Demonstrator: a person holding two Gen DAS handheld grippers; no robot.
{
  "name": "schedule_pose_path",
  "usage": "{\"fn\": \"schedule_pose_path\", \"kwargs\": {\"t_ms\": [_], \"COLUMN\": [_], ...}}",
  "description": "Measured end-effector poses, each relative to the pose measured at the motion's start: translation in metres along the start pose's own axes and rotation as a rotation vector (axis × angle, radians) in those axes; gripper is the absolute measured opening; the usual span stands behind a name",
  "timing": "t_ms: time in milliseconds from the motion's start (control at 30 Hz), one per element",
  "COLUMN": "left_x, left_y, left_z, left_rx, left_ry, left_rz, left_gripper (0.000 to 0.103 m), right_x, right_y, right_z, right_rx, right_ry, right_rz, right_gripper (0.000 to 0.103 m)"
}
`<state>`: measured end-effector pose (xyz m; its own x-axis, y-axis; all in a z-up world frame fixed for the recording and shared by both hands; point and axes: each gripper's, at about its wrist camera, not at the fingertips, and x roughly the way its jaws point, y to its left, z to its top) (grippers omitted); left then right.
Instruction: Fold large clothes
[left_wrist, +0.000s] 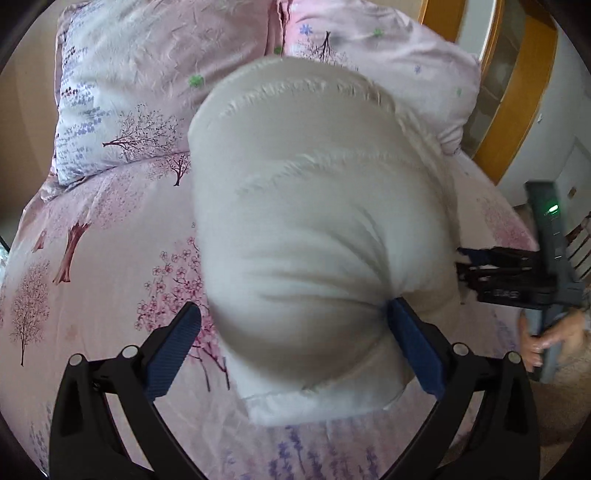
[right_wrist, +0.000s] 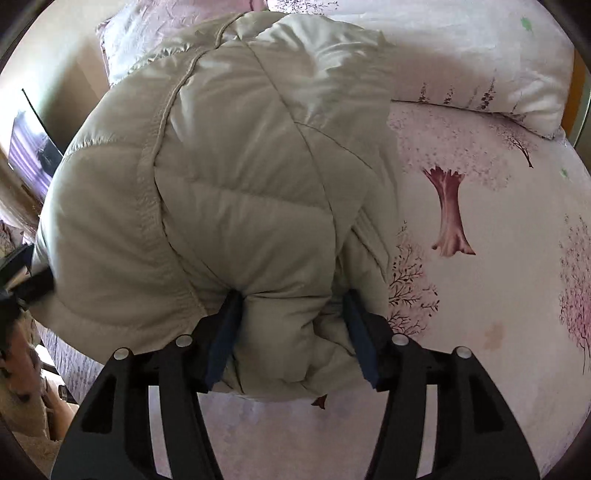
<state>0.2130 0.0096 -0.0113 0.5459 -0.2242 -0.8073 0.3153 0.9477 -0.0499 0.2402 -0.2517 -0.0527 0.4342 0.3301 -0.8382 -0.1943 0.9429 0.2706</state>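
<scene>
A cream quilted puffer jacket (left_wrist: 314, 221) lies bunched in a thick fold on the pink tree-print bed sheet (left_wrist: 92, 277). My left gripper (left_wrist: 293, 308) stands open and wide around its near end. Its right pad (left_wrist: 410, 339) digs into the fabric, and its left pad (left_wrist: 173, 350) stays just off it. In the right wrist view the jacket (right_wrist: 221, 184) fills the left half. My right gripper (right_wrist: 291, 295) is shut on a puffy lump of the near edge, with both pads against the fabric. The right gripper (left_wrist: 461, 266), held by a hand (left_wrist: 535, 343), shows at the jacket's right side.
Two pillows (left_wrist: 129, 92) (left_wrist: 388, 74) in matching print lie at the head of the bed, with a wooden headboard (left_wrist: 517, 92) behind. Bare sheet (right_wrist: 480, 332) spreads to the right of the jacket. The left gripper (right_wrist: 26, 273) pokes in at the left edge. A dark picture (right_wrist: 29, 155) leans against the wall.
</scene>
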Motion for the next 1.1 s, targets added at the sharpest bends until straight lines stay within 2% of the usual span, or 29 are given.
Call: {"fn": "schedule_pose_path", "kwargs": {"t_ms": [167,300,400,567,600,700,800,900,1000,1100], "left_x": [0.004,0.009,0.0,-0.016,-0.019,-0.031,-0.044,-0.055,-0.065,-0.071], "left_y": [-0.011,-0.004,-0.006,-0.008,-0.008,-0.005,-0.01,-0.018,-0.024,-0.028], "left_z": [-0.004,-0.005,-0.01,-0.019,-0.021,-0.029,-0.041,-0.054,-0.069,-0.08], "left_rx": [0.012,-0.014,-0.011,-0.014,-0.024,-0.048,-0.038,-0.027,-0.026,-0.034], "left_ry": [-0.033,-0.044,-0.093,-0.131,-0.138,-0.171,-0.198,-0.184,-0.176,-0.171], "left_rz": [0.066,0.06,0.067,0.07,0.062,0.046,0.058,0.08,0.105,0.139], "left_gripper": [0.101,0.101,0.101,0.101,0.101,0.101,0.101,0.101,0.101,0.101], "right_x": [0.0,0.0,-0.01,-0.041,-0.048,-0.073,-0.098,-0.113,-0.119,-0.113], "right_y": [0.0,0.002,0.006,0.003,0.003,0.009,0.015,0.024,0.03,0.037], "right_z": [0.001,-0.002,-0.008,-0.018,-0.021,-0.031,-0.04,-0.05,-0.063,-0.073], "right_rx": [0.0,0.018,0.016,0.087,0.102,0.116,0.105,0.086,0.085,0.093], "right_ry": [-0.008,-0.018,-0.051,-0.124,-0.142,-0.212,-0.309,-0.372,-0.397,-0.355], "right_rz": [-0.021,-0.025,-0.05,-0.046,-0.047,-0.11,-0.24,-0.301,-0.281,-0.216], "right_gripper": [0.058,0.059,0.06,0.072,0.077,0.098,0.102,0.102,0.102,0.102]}}
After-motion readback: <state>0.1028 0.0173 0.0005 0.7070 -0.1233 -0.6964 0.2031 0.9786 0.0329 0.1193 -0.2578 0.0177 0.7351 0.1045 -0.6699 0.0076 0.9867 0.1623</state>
